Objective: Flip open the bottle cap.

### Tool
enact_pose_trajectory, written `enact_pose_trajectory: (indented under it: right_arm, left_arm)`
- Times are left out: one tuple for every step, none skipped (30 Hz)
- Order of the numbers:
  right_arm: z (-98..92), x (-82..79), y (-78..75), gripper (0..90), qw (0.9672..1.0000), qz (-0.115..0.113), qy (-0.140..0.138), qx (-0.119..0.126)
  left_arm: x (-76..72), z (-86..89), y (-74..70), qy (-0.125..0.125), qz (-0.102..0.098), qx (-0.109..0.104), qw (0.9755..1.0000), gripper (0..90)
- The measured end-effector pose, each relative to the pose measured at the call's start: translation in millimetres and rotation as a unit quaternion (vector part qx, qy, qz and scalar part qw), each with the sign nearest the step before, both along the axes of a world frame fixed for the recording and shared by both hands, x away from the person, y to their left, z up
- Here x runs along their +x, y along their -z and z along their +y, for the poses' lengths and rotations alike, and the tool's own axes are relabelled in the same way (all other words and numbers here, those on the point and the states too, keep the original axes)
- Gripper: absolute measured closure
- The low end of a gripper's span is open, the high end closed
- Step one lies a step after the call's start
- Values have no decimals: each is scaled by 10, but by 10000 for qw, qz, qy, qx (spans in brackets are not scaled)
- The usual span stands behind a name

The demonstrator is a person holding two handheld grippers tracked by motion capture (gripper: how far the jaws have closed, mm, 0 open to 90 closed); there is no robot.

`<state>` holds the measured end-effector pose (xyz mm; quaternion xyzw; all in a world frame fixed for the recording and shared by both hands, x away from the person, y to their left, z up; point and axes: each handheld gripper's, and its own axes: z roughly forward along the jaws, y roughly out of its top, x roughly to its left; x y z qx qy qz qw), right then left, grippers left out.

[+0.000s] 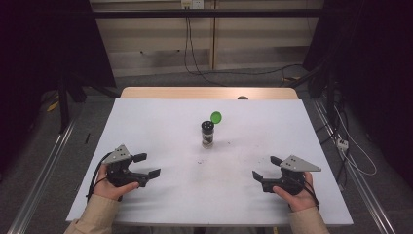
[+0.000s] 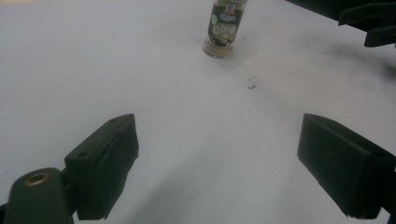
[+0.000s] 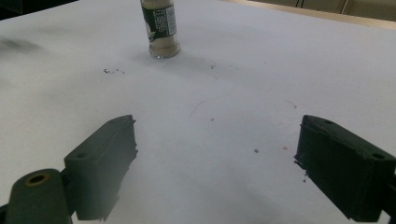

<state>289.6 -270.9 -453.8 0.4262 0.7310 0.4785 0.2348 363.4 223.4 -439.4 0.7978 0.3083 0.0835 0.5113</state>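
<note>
**One jar, two tools, both apart**

High view: one desk (image 1: pixel 160 122) under a white sheet carries one small jar (image 1: pixel 207 134), standing upright near the middle. Its single green lid (image 1: pixel 215 116) is flipped up and back, showing a black top with holes. A few dark specks lie on the sheet just in front of the jar. Two hands come in from the near edge, each with one tool. The left tool (image 1: pixel 147 165) sits near the left front of the desk, its two jaws spread with nothing between them. The right tool (image 1: pixel 267 167) sits near the right front, its jaws also spread and holding nothing. Both tools point inward toward the middle and are well apart from the jar.

Left gripper view: two black jaws stand wide apart over bare sheet. The jar (image 2: pixel 223 29) stands ahead, its label facing the camera, its top cut off by the frame. One small dark speck cluster (image 2: pixel 251 84) lies near its base. The other tool (image 2: pixel 373 23) shows at the upper right.

Right gripper view: two black jaws stand wide apart, nothing between them. The jar (image 3: pixel 160 29) stands ahead to the left, pale contents in its lower part. Scattered specks (image 3: pixel 112 71) dot the sheet.
</note>
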Motion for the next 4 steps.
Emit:
enact_pose_trajectory:
  right_arm:
    - [-2, 0, 3, 116, 10000, -2, -2, -1]
    - [-1, 2, 7, 115, 10000, 6, 5, -11]
    - [0, 4, 8, 115, 10000, 2, 6, -27]
    - [0, 6, 9, 115, 10000, 4, 4, -24]
  left_arm:
    - [1, -1, 6, 16, 12, 30, 10000, 119]
    - [1, -5, 10, -3, 8, 51, 10000, 114]
    - [4, -4, 14, 9, -7, 90, 10000, 111]
    - [3, -5, 20, -15, -8, 123, 9999, 111]
